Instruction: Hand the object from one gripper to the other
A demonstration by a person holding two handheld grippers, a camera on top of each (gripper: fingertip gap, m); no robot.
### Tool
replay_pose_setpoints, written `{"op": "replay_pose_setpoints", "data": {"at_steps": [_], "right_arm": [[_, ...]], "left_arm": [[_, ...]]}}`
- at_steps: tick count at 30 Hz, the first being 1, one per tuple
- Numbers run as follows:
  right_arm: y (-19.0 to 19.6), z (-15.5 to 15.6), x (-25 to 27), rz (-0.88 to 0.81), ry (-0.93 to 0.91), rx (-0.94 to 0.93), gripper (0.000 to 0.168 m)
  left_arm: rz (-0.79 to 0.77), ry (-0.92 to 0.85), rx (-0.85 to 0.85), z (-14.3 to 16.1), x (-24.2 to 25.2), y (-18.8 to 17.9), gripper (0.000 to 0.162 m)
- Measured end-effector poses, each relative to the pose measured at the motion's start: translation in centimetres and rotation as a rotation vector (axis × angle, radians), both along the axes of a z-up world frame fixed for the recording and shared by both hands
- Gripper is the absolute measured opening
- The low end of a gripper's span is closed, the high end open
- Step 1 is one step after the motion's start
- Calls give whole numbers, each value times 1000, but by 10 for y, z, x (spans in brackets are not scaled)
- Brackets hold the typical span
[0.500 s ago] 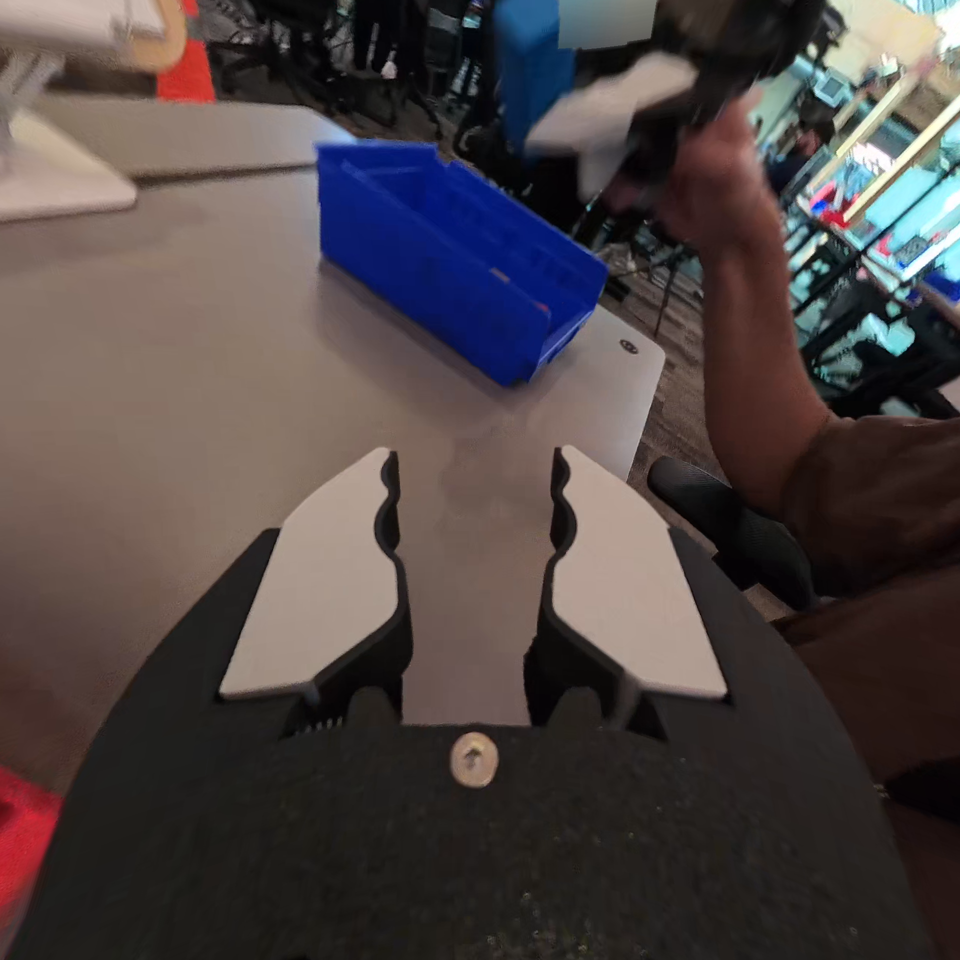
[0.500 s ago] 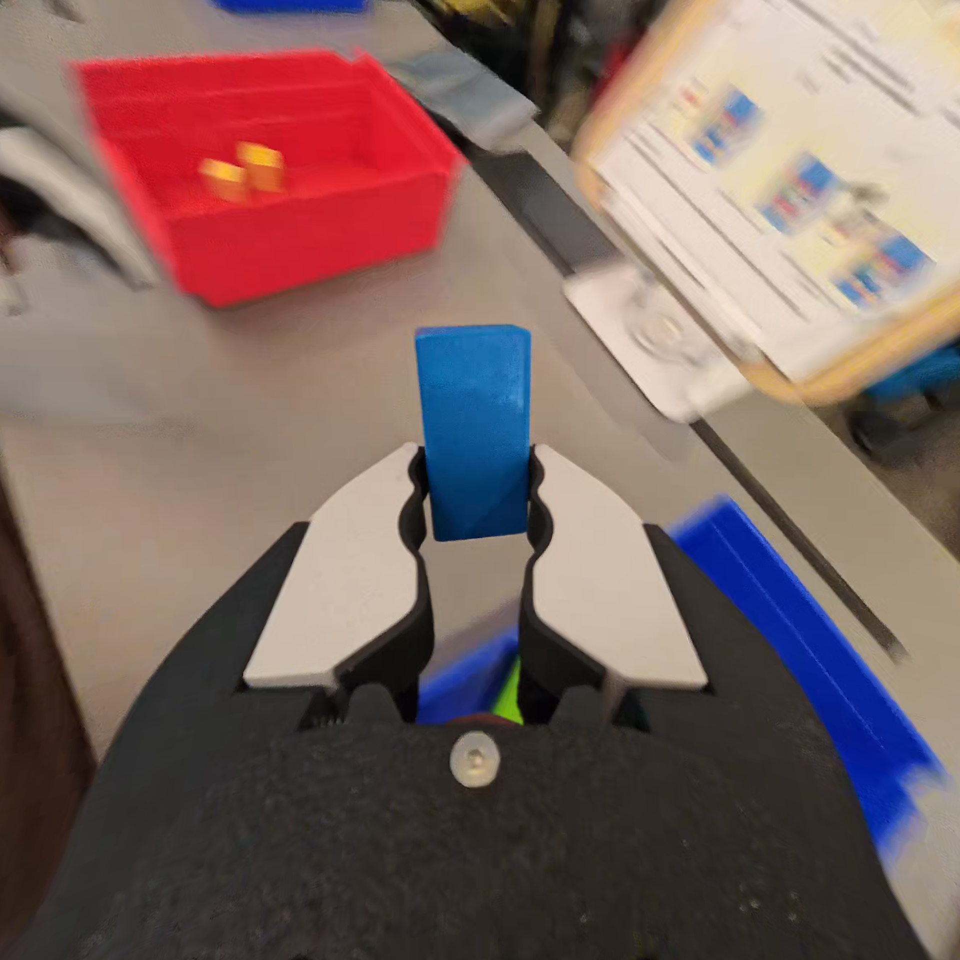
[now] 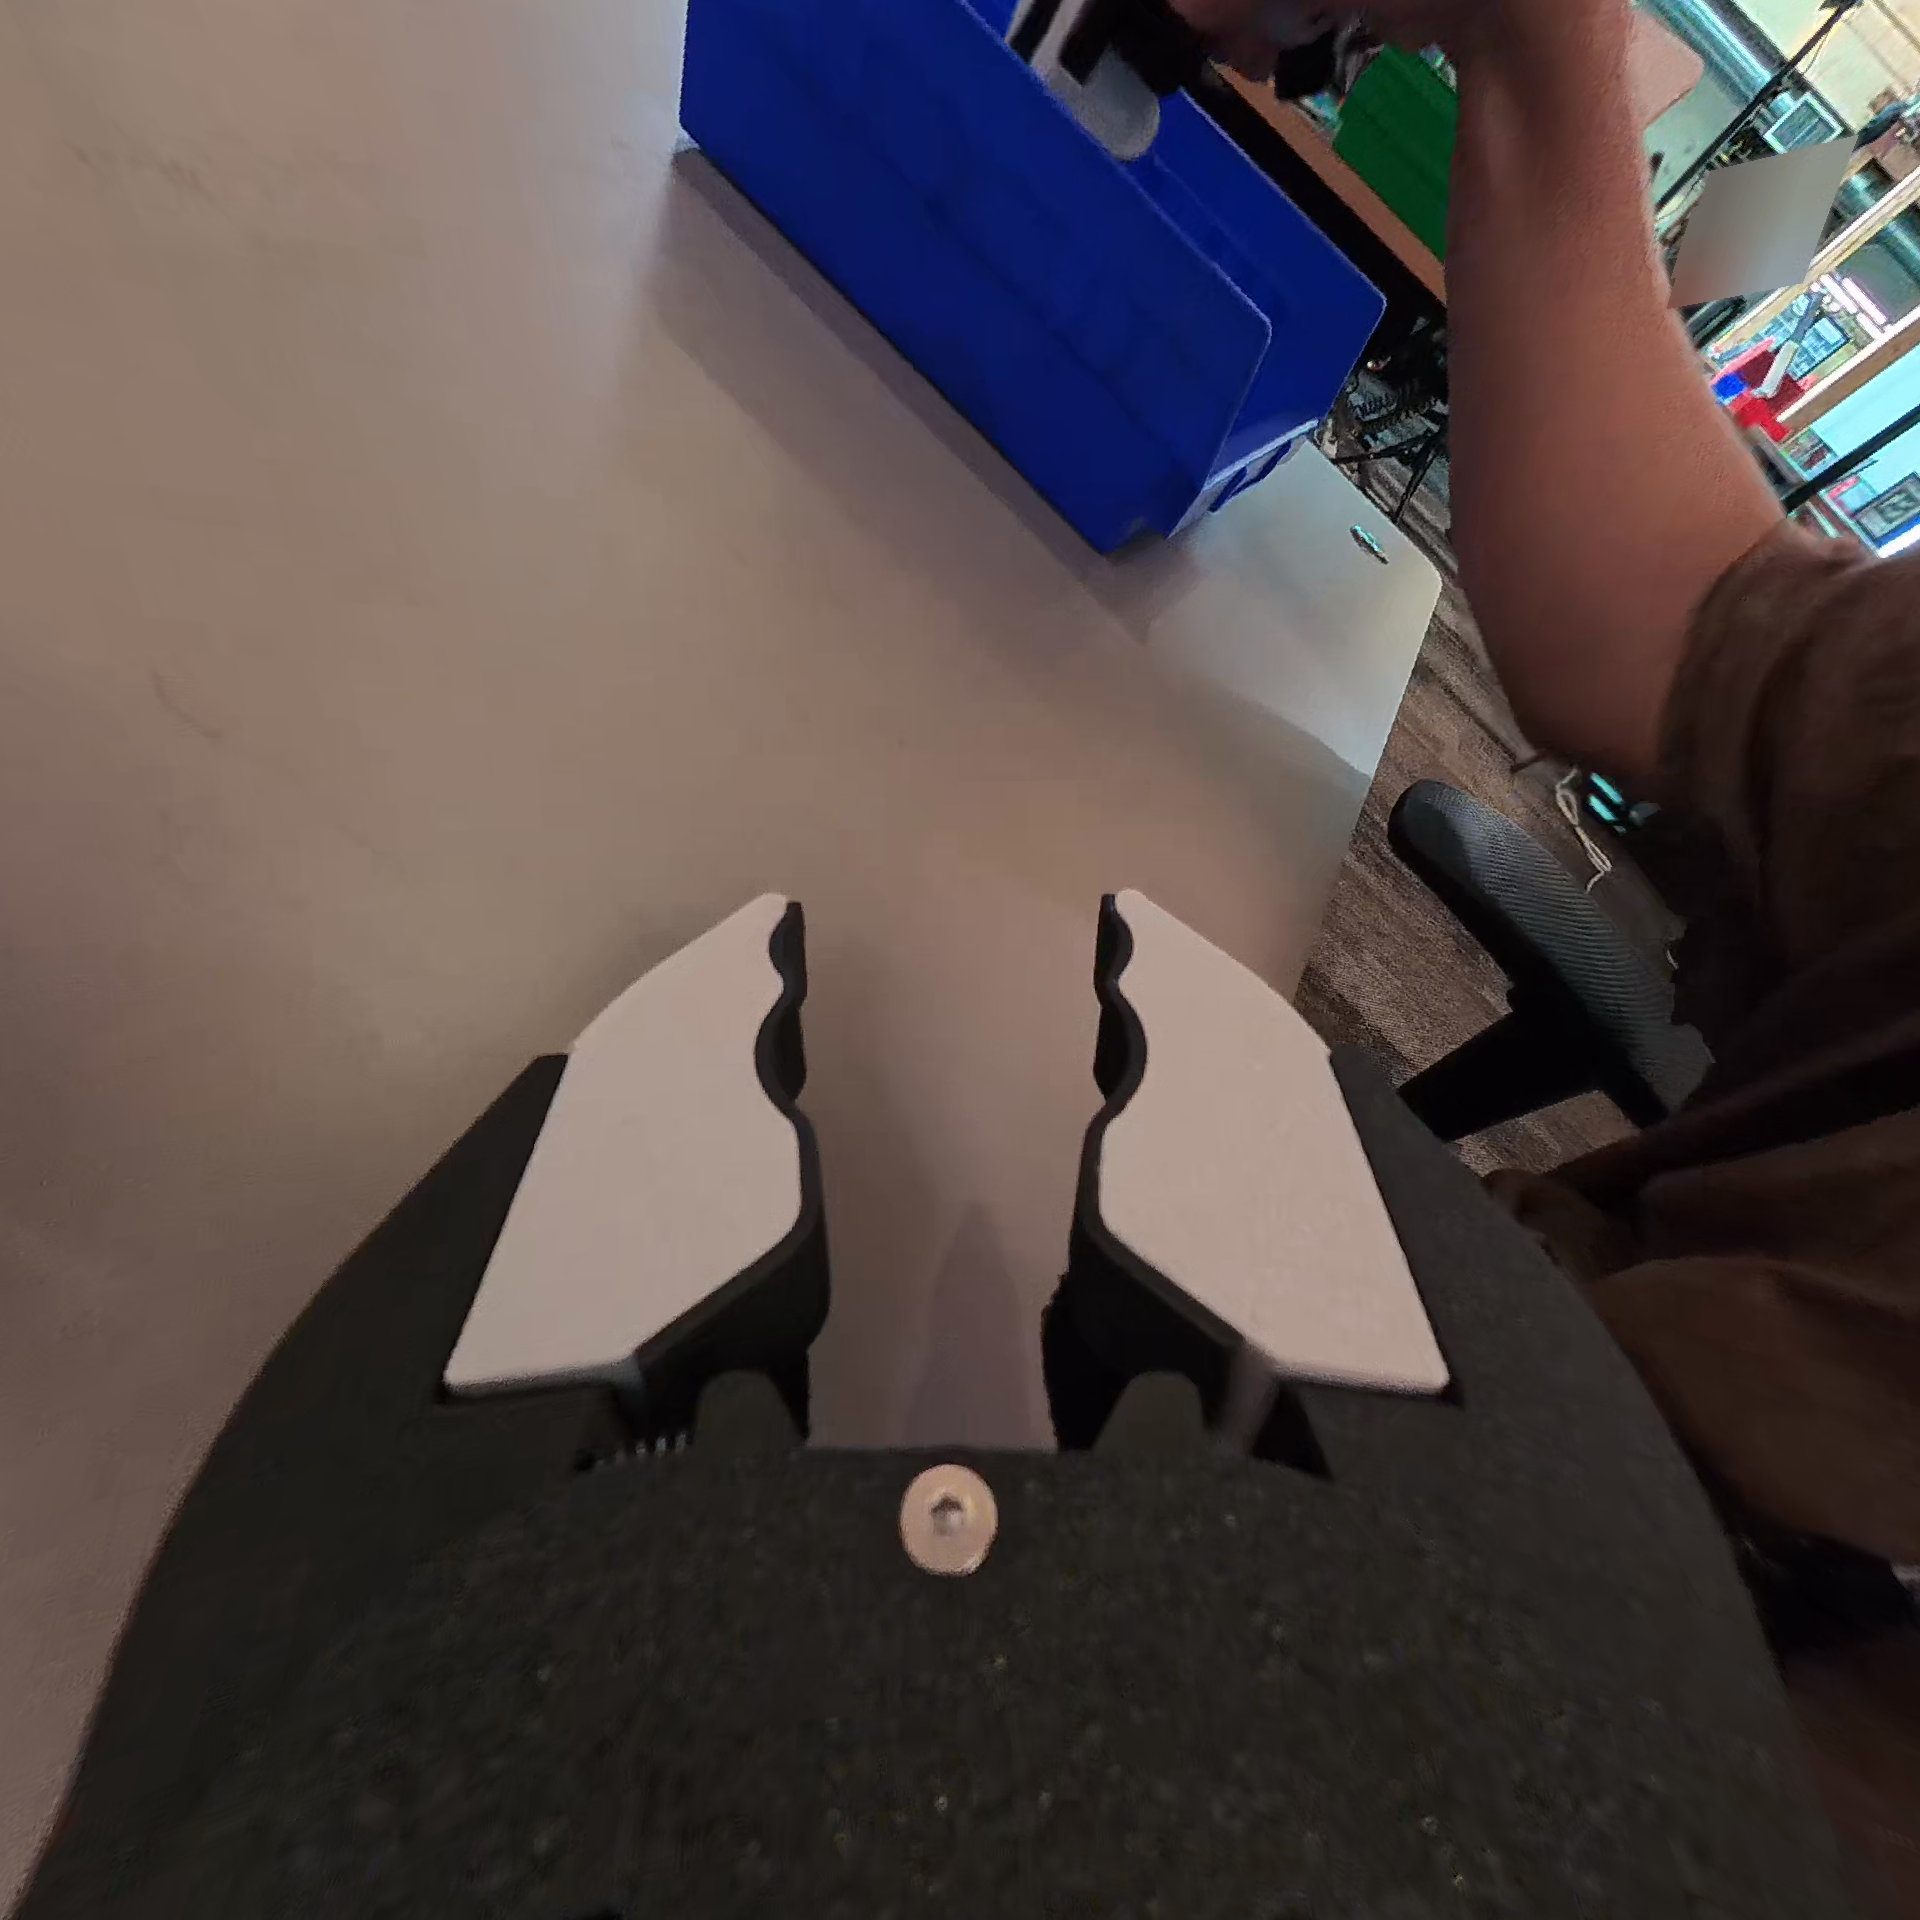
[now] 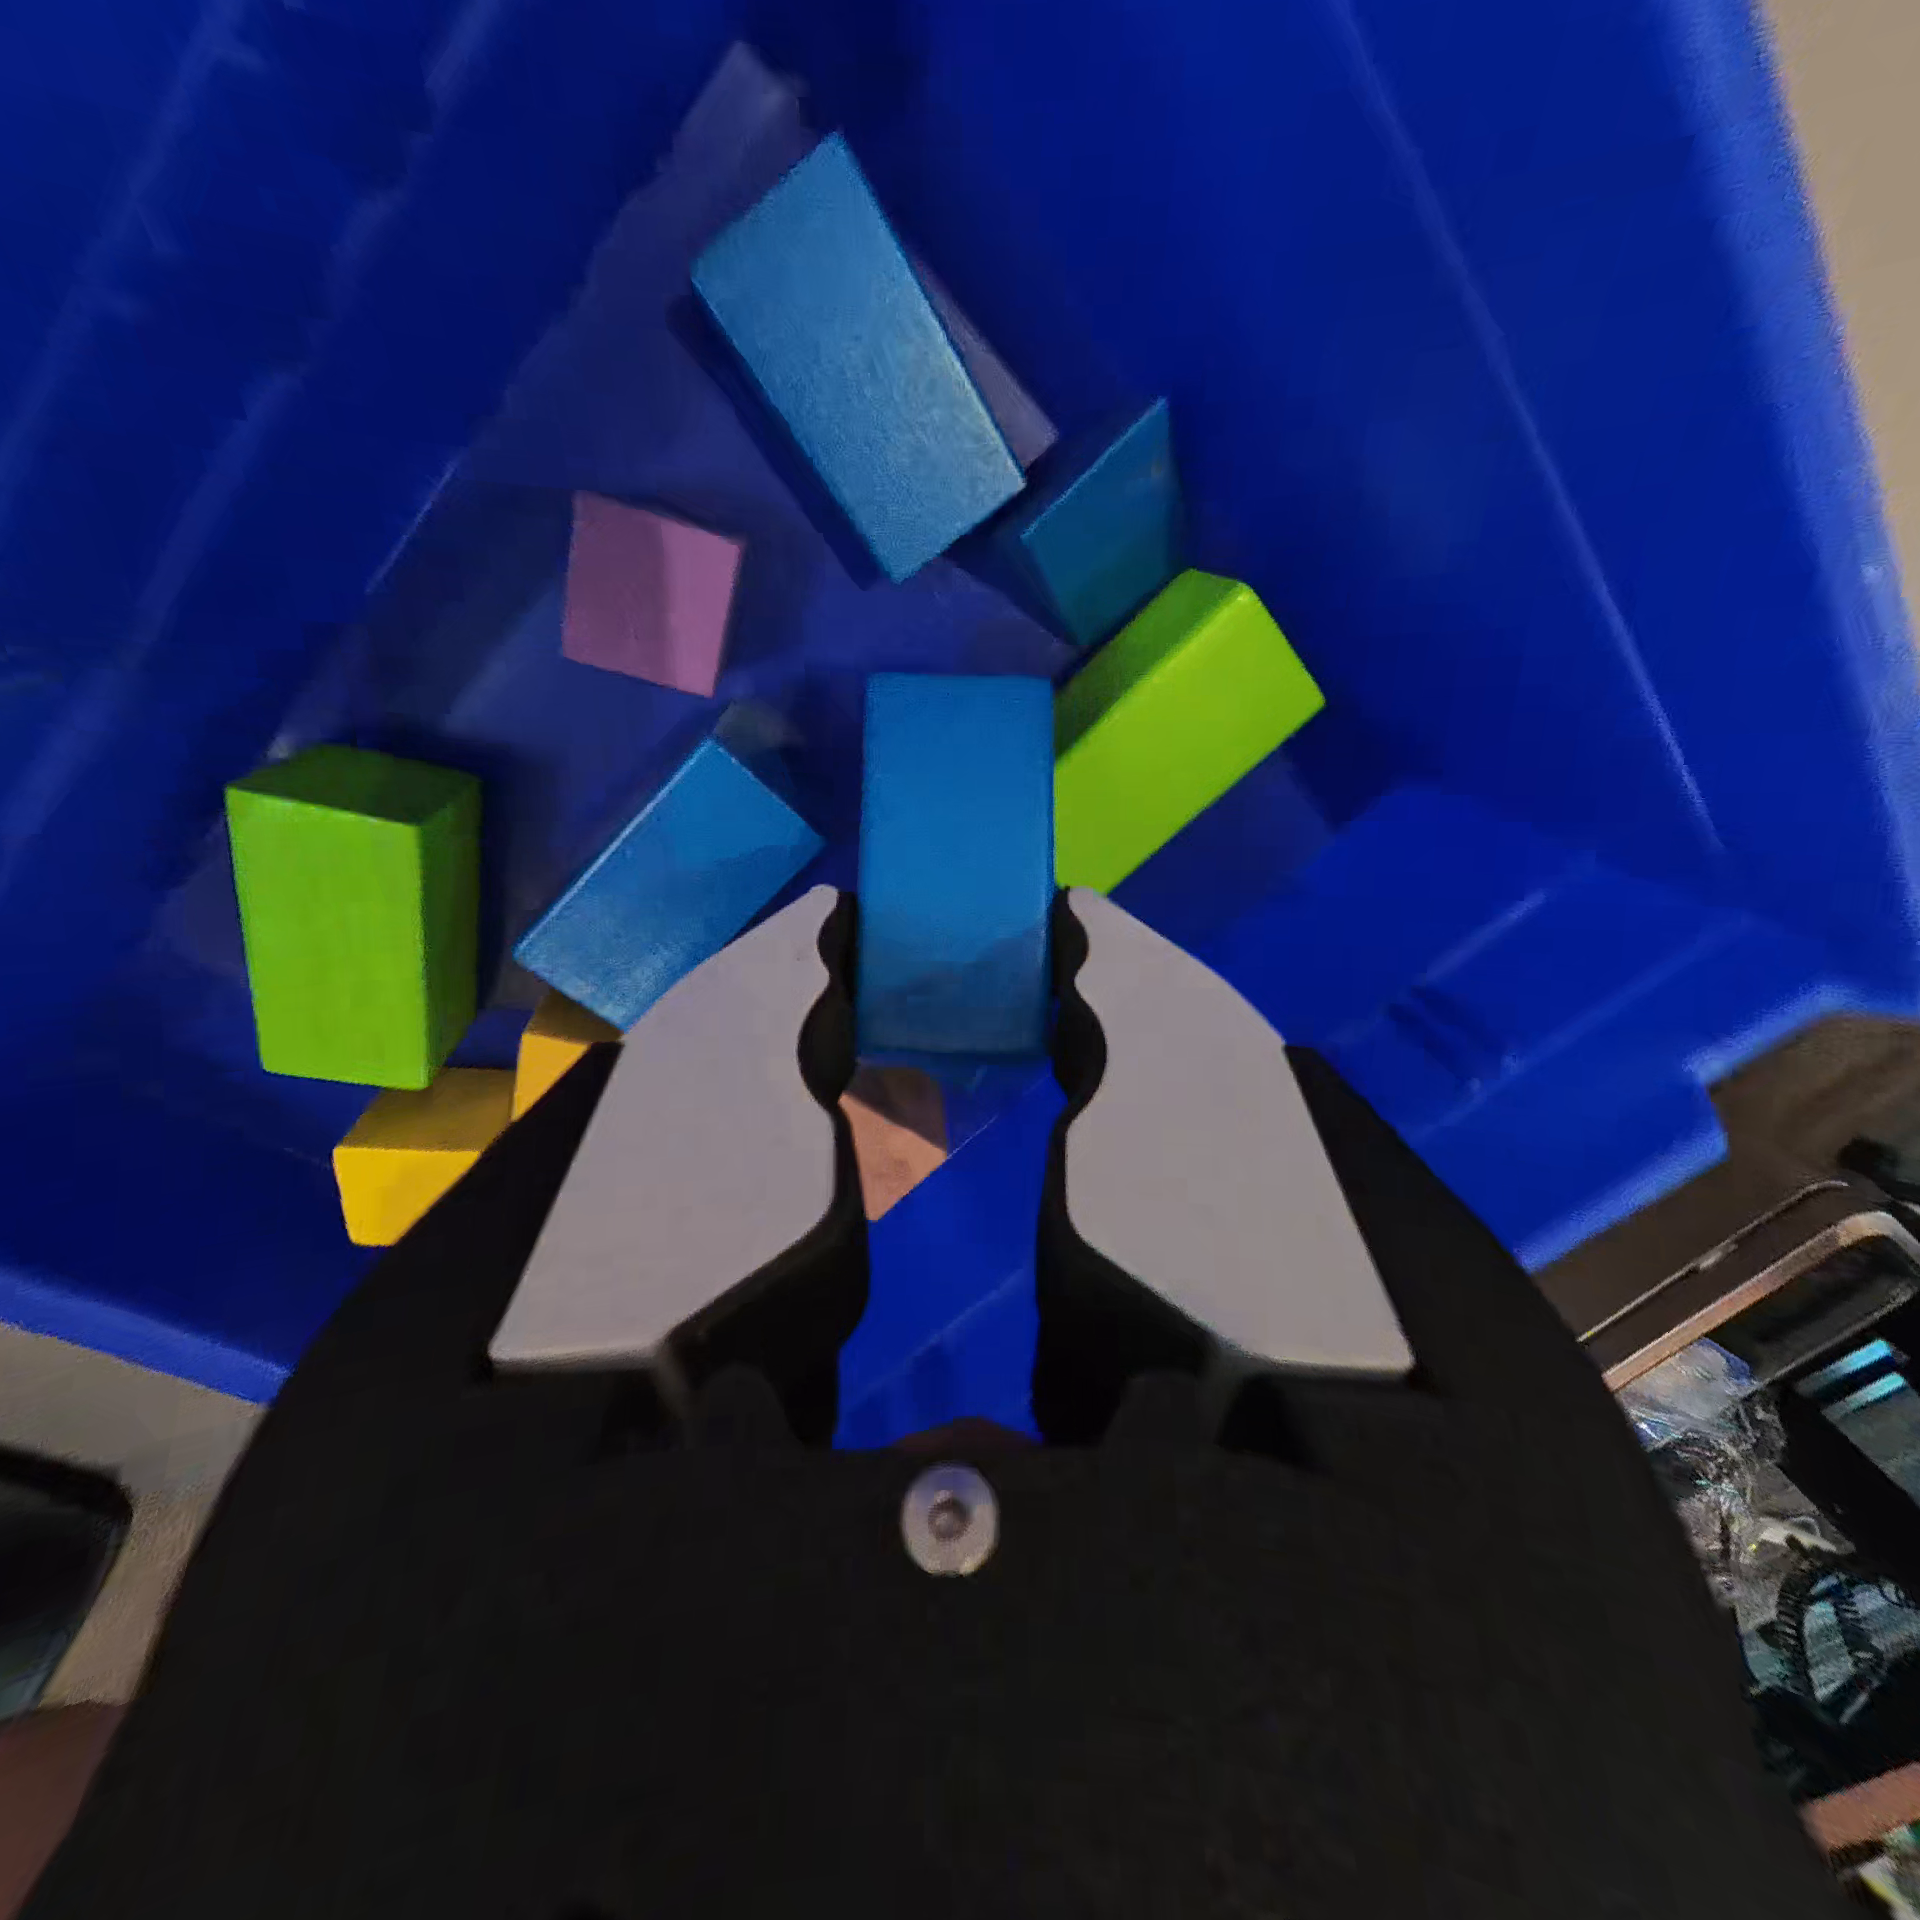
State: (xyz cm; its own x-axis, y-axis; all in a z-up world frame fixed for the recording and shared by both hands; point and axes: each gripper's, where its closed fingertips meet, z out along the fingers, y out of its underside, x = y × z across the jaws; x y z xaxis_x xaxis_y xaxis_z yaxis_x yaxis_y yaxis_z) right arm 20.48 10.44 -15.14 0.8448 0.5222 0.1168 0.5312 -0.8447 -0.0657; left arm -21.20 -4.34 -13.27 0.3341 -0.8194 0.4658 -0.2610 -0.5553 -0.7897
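Right gripper (image 4: 954, 904) pinches a blue block (image 4: 954, 852) between its fingertips, block standing upright out past the tips, held over the open inside of the blue bin (image 4: 1455, 416). Whether the block touches the bin floor, cannot tell. Loose blocks lie in the bin: long blue one (image 4: 852, 353) at 12 o'clock of the held block, a smaller blue one (image 4: 1112, 520) at 1 o'clock, lime green block (image 4: 1174, 727) just beside it at 2 o'clock, another blue block (image 4: 675, 883) just beside at 9 o'clock, purple block (image 4: 649, 592) at 10 o'clock, green block (image 4: 353, 914) farther out at 9 o'clock, yellow blocks (image 4: 416, 1153) at 8 o'clock, partly hidden by the left finger. Left gripper (image 3: 951, 914) is spread wide, nothing between the fingers, hovering over the grey table (image 3: 364, 623). In the left wrist view the same blue bin (image 3: 997, 270) sits at 12 o'clock on the table near its far edge, the person's arm (image 3: 1579, 436) reaching over it at 1 o'clock. A black chair (image 3: 1538, 956) sits off the table edge at 3 o'clock.
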Motion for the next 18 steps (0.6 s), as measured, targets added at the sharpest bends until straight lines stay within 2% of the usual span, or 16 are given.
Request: {"op": "replay_pose_setpoints", "data": {"at_steps": [4, 6, 13, 18], "right_arm": [[3, -15, -9, 71, 36, -178, 35], [11, -17, -11, 72, 49, -194, 35], [-14, -33, 0, 45, 24, -373, 36], [-10, -44, -6, 71, 30, -317, 35]], "left_arm": [[-20, 7, -4, 0, 0, -2, 53], [-28, 14, 6, 0, 1, -2, 53], [-37, 77, 64, -6, -1, -5, 53], [-45, 94, 78, -8, -1, -7, 54]]}}
